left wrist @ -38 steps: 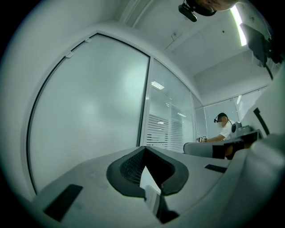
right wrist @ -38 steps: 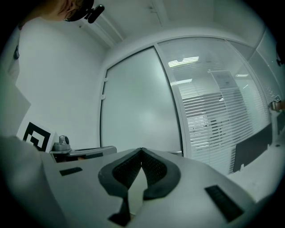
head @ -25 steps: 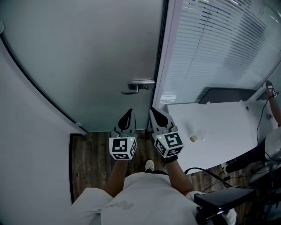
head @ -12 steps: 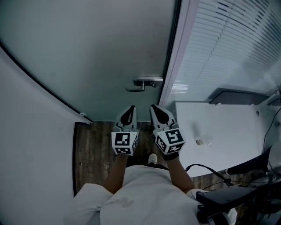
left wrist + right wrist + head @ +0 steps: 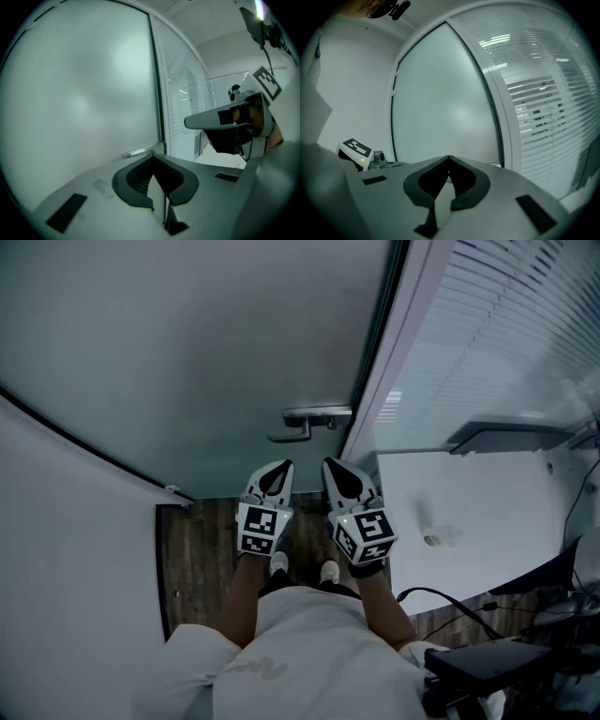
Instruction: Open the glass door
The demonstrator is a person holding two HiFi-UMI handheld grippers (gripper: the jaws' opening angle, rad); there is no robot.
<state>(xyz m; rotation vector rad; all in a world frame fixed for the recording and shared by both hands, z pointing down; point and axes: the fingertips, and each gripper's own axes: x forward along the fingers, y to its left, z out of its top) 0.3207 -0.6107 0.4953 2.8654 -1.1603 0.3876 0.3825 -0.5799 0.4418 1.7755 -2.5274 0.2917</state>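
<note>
Grey jaws of the left hand-held gripper (image 5: 277, 471) meet at their tips, with nothing between them; its own view shows the dark pads touching at the apex. The right hand-held gripper (image 5: 334, 469) is likewise closed tip to tip and empty. Both are held side by side at waist level, near each other but apart, each carrying a cube with square markers on its rear end. Both point toward the lower part of the glass door (image 5: 187, 352) and touch nothing.

The door is a large frosted pane filling the upper left of the head view. Its right edge lies against a pale door frame (image 5: 394, 362), with a dark seam between the two. A metal lever handle (image 5: 314, 418) projects from the pane close to that edge, ahead of the gripper tips and clear of them. In the left gripper view the handle appears just above the closed jaws.

To the right of the frame, a window panel carries horizontal blinds (image 5: 506, 324). Below it stands a white worktop (image 5: 487, 512) bearing one small object (image 5: 433, 540), too small to identify. A white wall (image 5: 66, 568) bounds the left side.

Beneath the grippers lies a dark wood-patterned floor (image 5: 202, 549), on which the person's two pale shoes (image 5: 278, 563) stand. A black cable (image 5: 441, 601) runs along the lower right.
</note>
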